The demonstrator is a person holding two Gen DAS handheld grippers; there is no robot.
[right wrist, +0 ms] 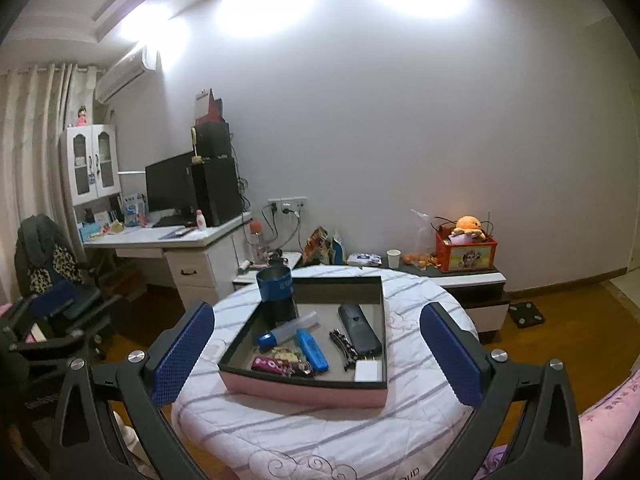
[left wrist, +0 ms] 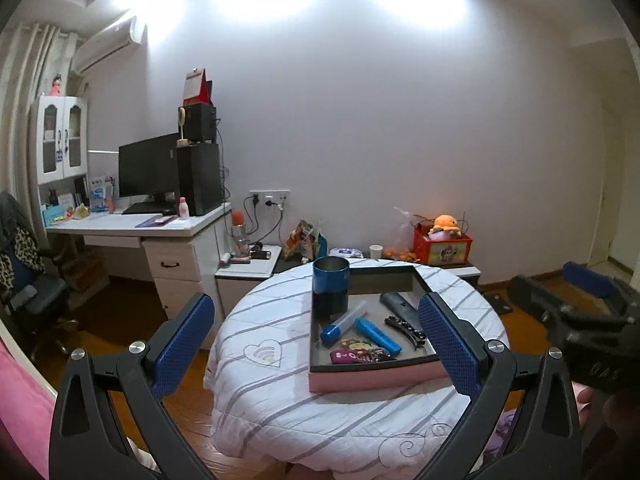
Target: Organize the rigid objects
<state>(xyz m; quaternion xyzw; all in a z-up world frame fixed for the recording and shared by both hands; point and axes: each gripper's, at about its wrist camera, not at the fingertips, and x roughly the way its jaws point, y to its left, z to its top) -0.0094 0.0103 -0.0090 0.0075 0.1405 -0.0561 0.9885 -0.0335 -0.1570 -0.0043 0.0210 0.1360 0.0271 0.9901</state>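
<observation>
A pink box (left wrist: 372,378) (right wrist: 304,392) with a dark inside sits on a round table (left wrist: 264,392) (right wrist: 280,428) covered in a striped white cloth. In it are a blue cup (left wrist: 330,280) (right wrist: 275,283), a clear tube with a blue cap (left wrist: 343,323) (right wrist: 286,330), a blue case (left wrist: 377,335) (right wrist: 312,349), a black remote (left wrist: 398,305) (right wrist: 359,330), a black hair clip (left wrist: 406,330) (right wrist: 343,345), a pink pouch (left wrist: 352,356) (right wrist: 276,365) and a white charger (right wrist: 368,371). My left gripper (left wrist: 316,344) and right gripper (right wrist: 316,352) are open and empty, held back from the box.
A white desk (left wrist: 132,226) (right wrist: 160,240) with a monitor and an office chair (left wrist: 28,280) (right wrist: 52,300) stand at left. A low cabinet (right wrist: 468,280) with a red toy box (left wrist: 442,248) (right wrist: 466,254) stands behind the table. Wooden floor surrounds it.
</observation>
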